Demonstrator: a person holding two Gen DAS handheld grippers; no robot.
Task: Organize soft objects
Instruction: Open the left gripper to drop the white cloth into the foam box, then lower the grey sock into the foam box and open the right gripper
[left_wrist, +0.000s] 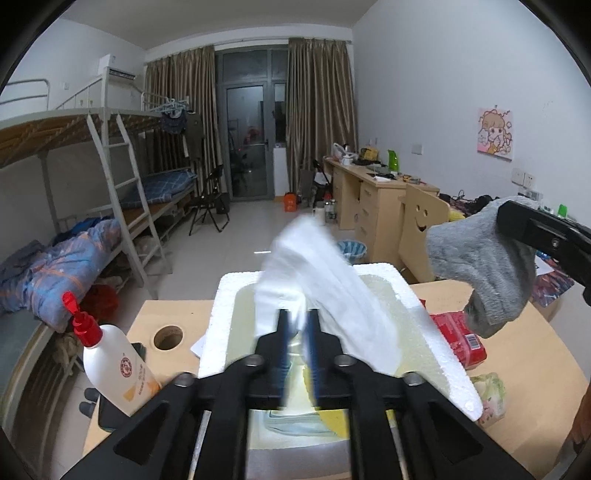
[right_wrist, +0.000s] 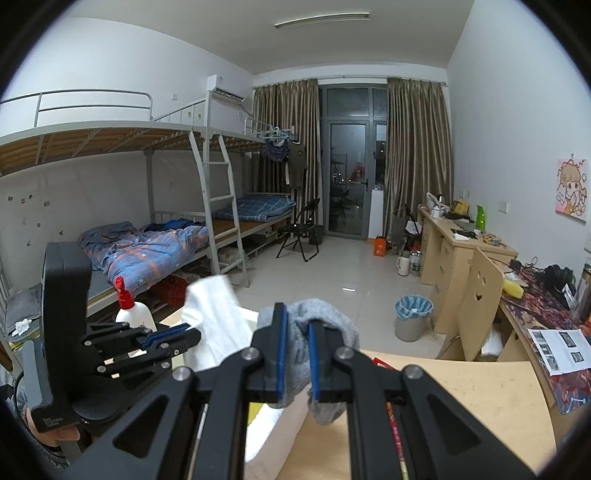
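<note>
The left gripper (left_wrist: 298, 325) has its blue-lined fingers pinched nearly together on a white cloth (left_wrist: 317, 273), which fans up and to the right, blurred, above the white foam box (left_wrist: 229, 295). The right gripper (right_wrist: 295, 354) is likewise closed down on a grey sock (right_wrist: 325, 325), the sock bunched between the pads and drooping below them; seen from the left wrist, the sock hangs in the air just off the box's right edge, over the wooden table (left_wrist: 517, 332).

So both soft things are up and carried, neither yet set down, and I'd judge the step to be the delivery into the box. Inside it something pale blue and something yellow (left_wrist: 332, 421) already lie on the floor (what they are I cannot make out).

Next, I'd think, each gripper wants lowering over the box's opening before the fingers part, the sock first brought leftward across the rim. Beside the box stand a white bottle with a red cap (left_wrist: 110, 365) and a red packet (left_wrist: 458, 339), both best left alone.
</note>
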